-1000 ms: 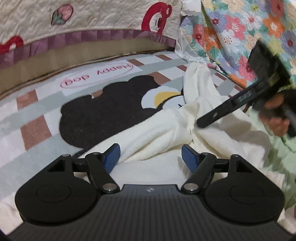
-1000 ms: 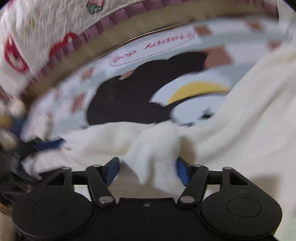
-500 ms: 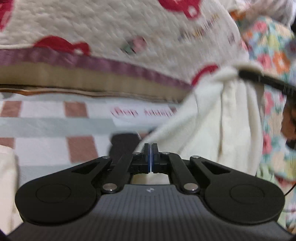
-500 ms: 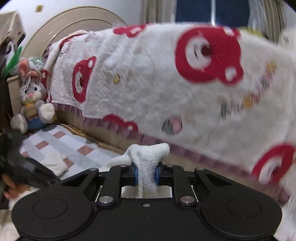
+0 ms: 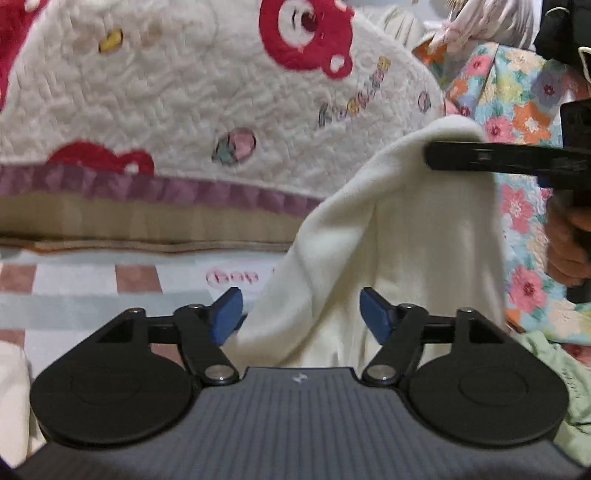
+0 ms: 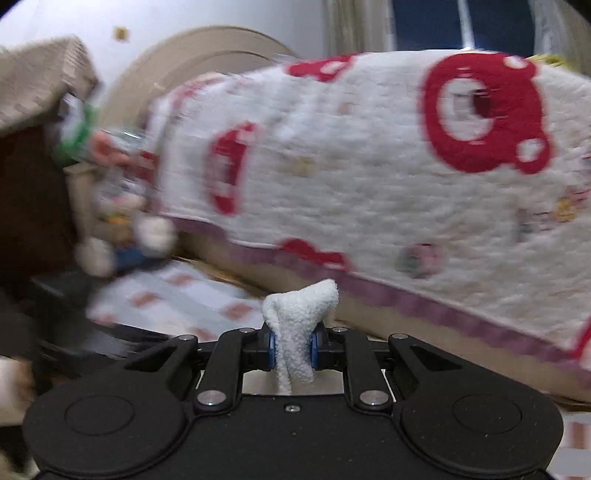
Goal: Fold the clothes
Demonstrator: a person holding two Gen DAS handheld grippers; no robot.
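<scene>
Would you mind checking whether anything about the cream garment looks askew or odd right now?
The cream garment hangs bunched from one pinched corner in the right claw, draping unevenly. The left claw is opening, its pads clear of the cloth between them. Nothing looks damaged.

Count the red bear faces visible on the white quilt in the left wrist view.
2 on the quilt: one whole bear face at top centre, one partial low left above the purple trim. A red patch at the far left edge may be a third, cut off.
</scene>
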